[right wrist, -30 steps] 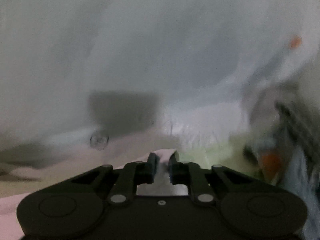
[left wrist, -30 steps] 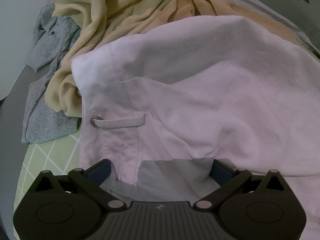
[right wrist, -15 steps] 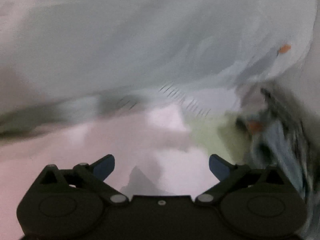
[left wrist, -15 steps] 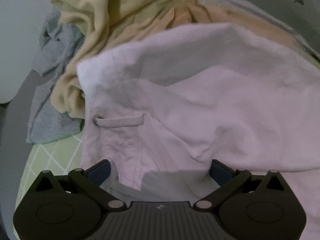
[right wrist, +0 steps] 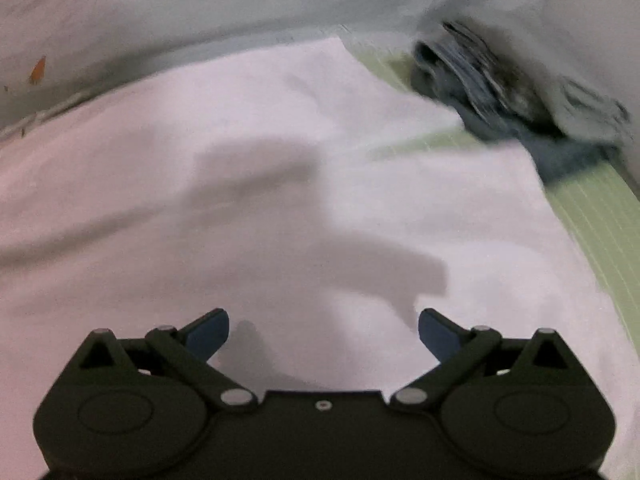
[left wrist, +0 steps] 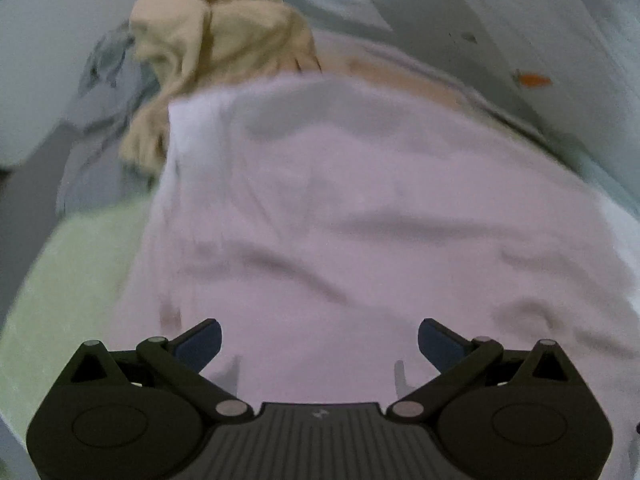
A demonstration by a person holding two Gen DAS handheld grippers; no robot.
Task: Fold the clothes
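Observation:
A pale pink garment [left wrist: 340, 220] lies spread over the green bedsheet and fills most of both views; in the right wrist view the pink garment [right wrist: 240, 160] shows soft wrinkles and the gripper's shadow. My left gripper [left wrist: 319, 340] hovers over its near part, open, with nothing between the blue pads. Over another stretch of the same cloth my right gripper [right wrist: 323, 330] stands open too, its pads clear of the fabric. Both pictures are blurred by motion.
A crumpled tan garment [left wrist: 216, 52] and a grey one [left wrist: 100, 120] are heaped at the far left beyond the pink cloth. A bundle of blue-grey clothes [right wrist: 480, 92] lies at the far right. Green checked sheet [right wrist: 592, 220] shows at the right, and a pale wall [left wrist: 500, 20] runs behind.
My right gripper opened, letting go of the pink cloth edge, and swung sideways over the garment. The left gripper pulled back, so the garment's tab and ring dropped out of view.

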